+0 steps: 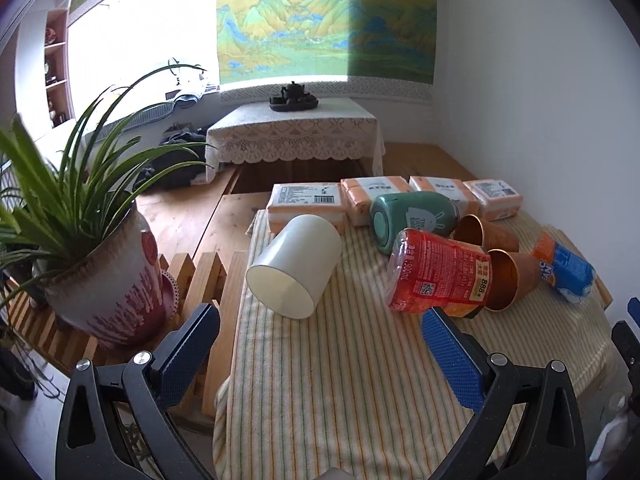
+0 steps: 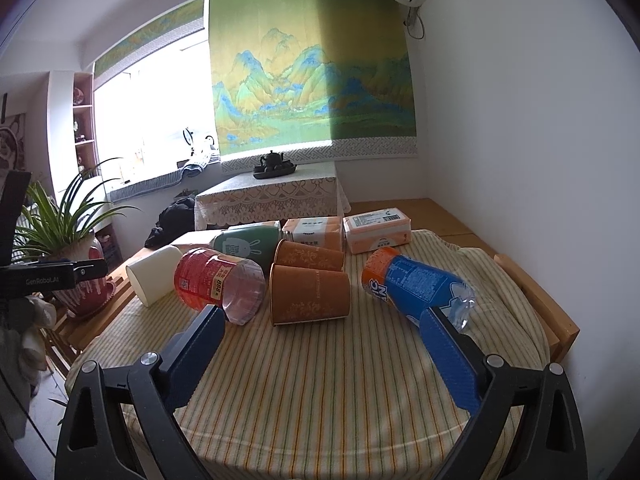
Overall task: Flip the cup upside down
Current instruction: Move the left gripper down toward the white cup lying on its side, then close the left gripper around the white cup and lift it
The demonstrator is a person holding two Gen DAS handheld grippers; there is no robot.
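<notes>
A white cup lies on its side on the striped cloth, its mouth toward my left gripper; it also shows at the left in the right wrist view. Two brown paper cups lie on their sides, the nearer one and the farther one; they also show in the left wrist view. My left gripper is open and empty, just short of the white cup. My right gripper is open and empty, just in front of the nearer brown cup.
A red-labelled bottle, a green flask and a blue-orange bottle lie among the cups. Tissue packs line the back. A potted plant stands at the left on wooden slats. The table edge is at the right.
</notes>
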